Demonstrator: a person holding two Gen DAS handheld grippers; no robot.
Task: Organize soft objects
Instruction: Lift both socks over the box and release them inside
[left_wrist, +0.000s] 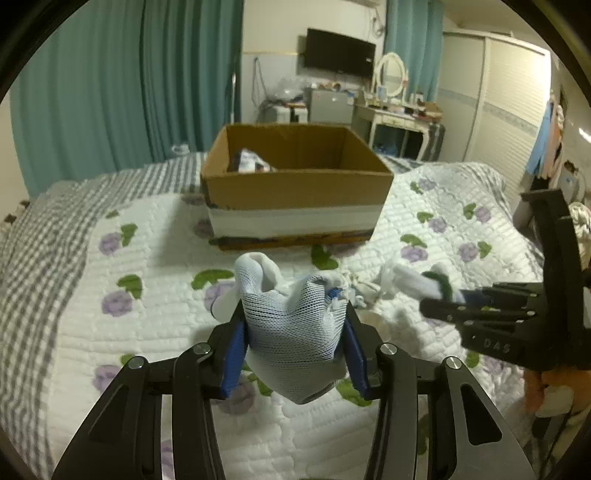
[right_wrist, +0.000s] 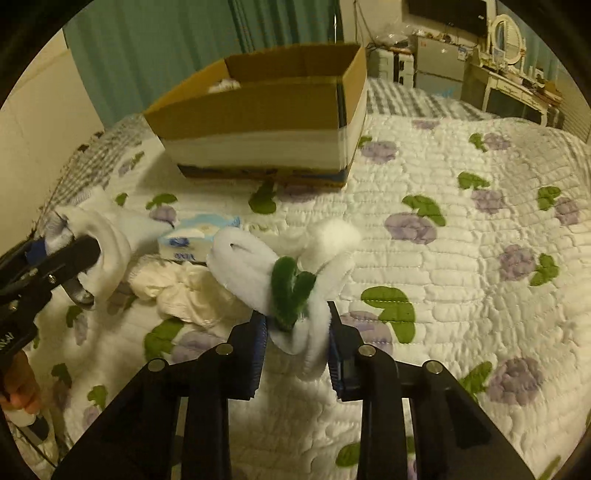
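The left gripper (left_wrist: 293, 332) jaws pinch a light, limp mesh sock (left_wrist: 291, 332) mid-bunch above the bed (left_wrist: 110, 332); the right gripper (right_wrist: 295, 336) jaws clamp a fluffy white-and-green sock (right_wrist: 291, 291), soft and compressible, short of the cardboard box (left_wrist: 295, 192)

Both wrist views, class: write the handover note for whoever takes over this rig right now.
Left gripper: shut on a white mesh sock, held above the floral quilt.
Right gripper: shut on a fluffy white plush toy with green trim.
Open cardboard box stands ahead on the quilt; one soft item already lies inside.
Left: box both held items, then the crumpled white cloth. A small tissue pack also lies there.
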